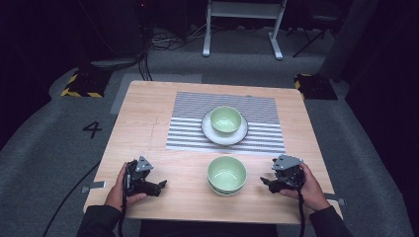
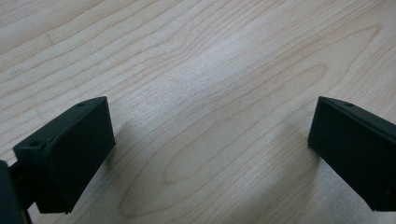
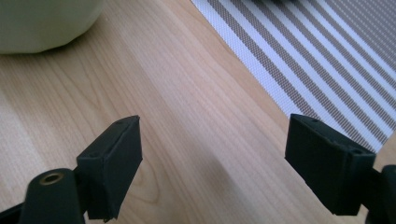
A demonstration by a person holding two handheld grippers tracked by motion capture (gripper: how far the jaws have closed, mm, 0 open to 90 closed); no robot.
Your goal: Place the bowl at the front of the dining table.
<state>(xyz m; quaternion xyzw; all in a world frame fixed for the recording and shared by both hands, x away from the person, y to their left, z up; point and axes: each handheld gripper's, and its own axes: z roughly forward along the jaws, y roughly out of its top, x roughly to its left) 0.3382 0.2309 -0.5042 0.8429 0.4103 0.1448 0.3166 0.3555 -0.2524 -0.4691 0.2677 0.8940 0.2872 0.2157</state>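
On the wooden bench (image 1: 148,128) a stack of green bowls (image 1: 227,175) stands near the front edge, at about 6 o'clock from the striped mat (image 1: 257,106). On that mat, at 12 o'clock from the stack and well apart from it, a white plate (image 1: 209,131) carries another green bowl (image 1: 226,119).

The left hand-held gripper (image 1: 160,186) lies low over the bench at 9 o'clock from the stack, well apart from it, pointing toward it. In the left gripper view its jaws stand spread wide over bare wood with nothing between them.

The right hand-held gripper (image 1: 265,183) sits at 3 o'clock from the stack, near it but not touching, also pointing inward. In the right gripper view its jaws are spread wide too, empty, with the pale side of the green bowls at about 10 o'clock and the striped mat's edge running off toward 2 o'clock.

A person's hands grip both tools from the front edge.
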